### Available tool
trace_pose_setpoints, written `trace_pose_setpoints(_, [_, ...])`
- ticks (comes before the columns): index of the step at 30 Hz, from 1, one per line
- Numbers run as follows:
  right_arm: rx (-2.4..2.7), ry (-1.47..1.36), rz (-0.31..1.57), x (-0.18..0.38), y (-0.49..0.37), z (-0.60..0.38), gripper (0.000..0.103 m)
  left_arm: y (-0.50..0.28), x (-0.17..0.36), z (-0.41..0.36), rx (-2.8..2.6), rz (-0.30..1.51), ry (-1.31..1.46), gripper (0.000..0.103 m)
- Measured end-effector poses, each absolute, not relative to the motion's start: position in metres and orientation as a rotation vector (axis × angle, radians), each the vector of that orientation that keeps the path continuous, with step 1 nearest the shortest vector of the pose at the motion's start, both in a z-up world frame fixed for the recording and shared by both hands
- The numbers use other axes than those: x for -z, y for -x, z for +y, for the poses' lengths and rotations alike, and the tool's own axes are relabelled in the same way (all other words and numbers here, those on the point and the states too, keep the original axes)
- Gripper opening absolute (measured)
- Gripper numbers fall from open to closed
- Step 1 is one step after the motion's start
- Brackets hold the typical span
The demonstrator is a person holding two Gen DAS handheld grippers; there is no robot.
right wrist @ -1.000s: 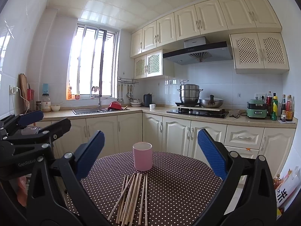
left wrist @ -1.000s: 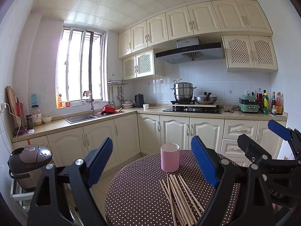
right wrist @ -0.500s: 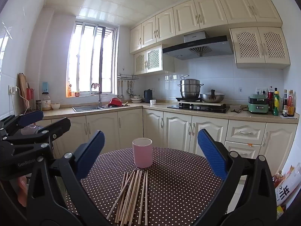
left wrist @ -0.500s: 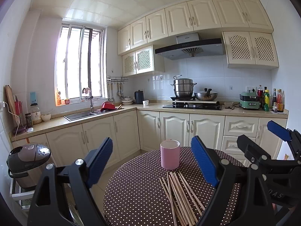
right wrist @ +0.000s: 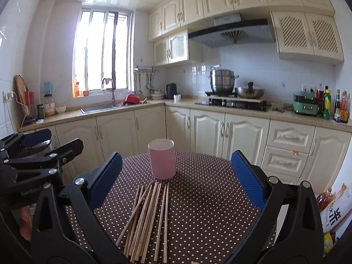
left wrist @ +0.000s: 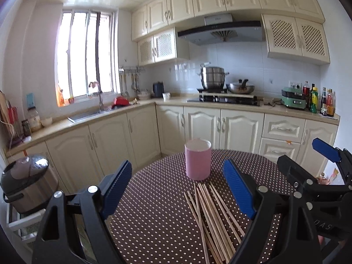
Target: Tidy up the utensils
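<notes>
Polka-dot counter point(right wrist: 198, 209) carries a pink cup point(right wrist: 162, 162) beside loose chopsticks point(right wrist: 149, 215); left tool point(left wrist: 177, 192) and right tool point(right wrist: 176, 180) both gape, holding nothing.

One pink cup point(right wrist: 161, 161), roughly a dozen chopsticks point(right wrist: 146, 216), two pots point(right wrist: 223, 81).
</notes>
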State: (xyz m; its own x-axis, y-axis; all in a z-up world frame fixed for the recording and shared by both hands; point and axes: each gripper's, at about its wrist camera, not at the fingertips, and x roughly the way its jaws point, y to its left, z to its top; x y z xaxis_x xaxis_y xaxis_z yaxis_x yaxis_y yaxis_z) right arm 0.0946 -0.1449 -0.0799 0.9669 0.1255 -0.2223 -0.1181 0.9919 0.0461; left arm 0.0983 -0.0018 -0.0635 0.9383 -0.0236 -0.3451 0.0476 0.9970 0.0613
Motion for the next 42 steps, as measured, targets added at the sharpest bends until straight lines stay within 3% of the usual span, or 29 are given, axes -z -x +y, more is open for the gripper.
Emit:
trace_pose_setpoints(12, [-0.092,-0.021,0.492,0.146,-0.166,-0.142,0.097,-0.196,0.163,0.007,0.08,0.725,-0.084,0.084])
trace_pose_setpoints(19, [-0.098,-0.054,0.599,0.171,-0.191,-0.149,0.097,-0.226,0.193,-0.011,0.112,0.798,-0.111,0.084])
trace_pose_setpoints(22, [-0.093,-0.06,0.632,0.176,-0.2,-0.152,0.097,-0.24,0.201,-0.017,0.129,0.837,-0.116,0.065])
trace_pose_setpoints(28, [-0.089,-0.047,0.664,0.185,-0.215,-0.157,0.097,-0.276,0.218,-0.026,0.154,0.909,-0.129,0.059])
trace_pose_setpoints(42, [-0.196,-0.041,0.8,0.2,-0.27,-0.151,0.097,-0.317,0.236,-0.005,0.202,1.005,-0.04,0.02])
